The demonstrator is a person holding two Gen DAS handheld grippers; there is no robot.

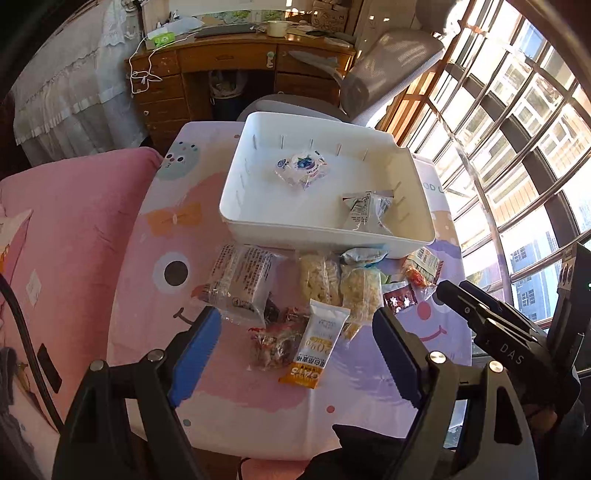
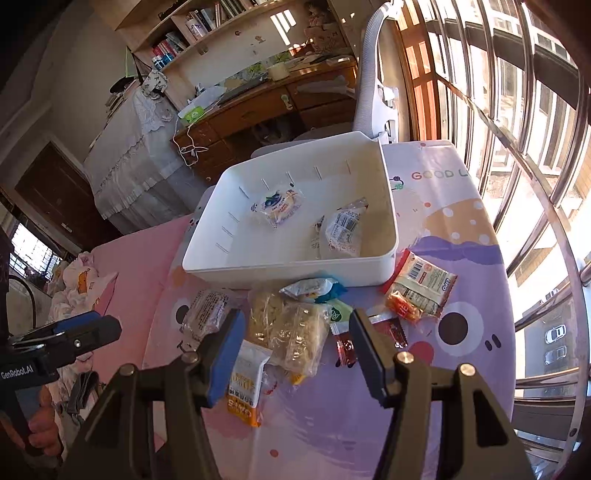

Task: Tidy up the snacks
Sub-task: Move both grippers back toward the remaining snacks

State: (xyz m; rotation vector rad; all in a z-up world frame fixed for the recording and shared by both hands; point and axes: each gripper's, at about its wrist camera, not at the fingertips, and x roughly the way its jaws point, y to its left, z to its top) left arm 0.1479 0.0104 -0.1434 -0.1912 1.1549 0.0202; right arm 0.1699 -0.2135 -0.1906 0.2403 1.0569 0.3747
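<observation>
Left gripper: jaws spread wide with nothing between them, hovering above the near end of the snack pile.
Right gripper: also wide open and holding nothing, hanging over the same pile from the window side.
Bin: a white plastic tub on the cartoon tablecloth, just behind the loose snacks.
In the bin: a blueberry packet toward the far wall and a grey-white packet nearer the front right corner, apart from each other.
Loose snacks: a clear wrapped bar, two pale crisp-rice packs side by side, and an orange-and-white sachet lying closest to the grippers.
Only in the right view: a red-and-white noodle pack seen whole, touching the bin's corner; bookshelves above the desk.
Only in the left view: the office chair's backrest face on.
</observation>
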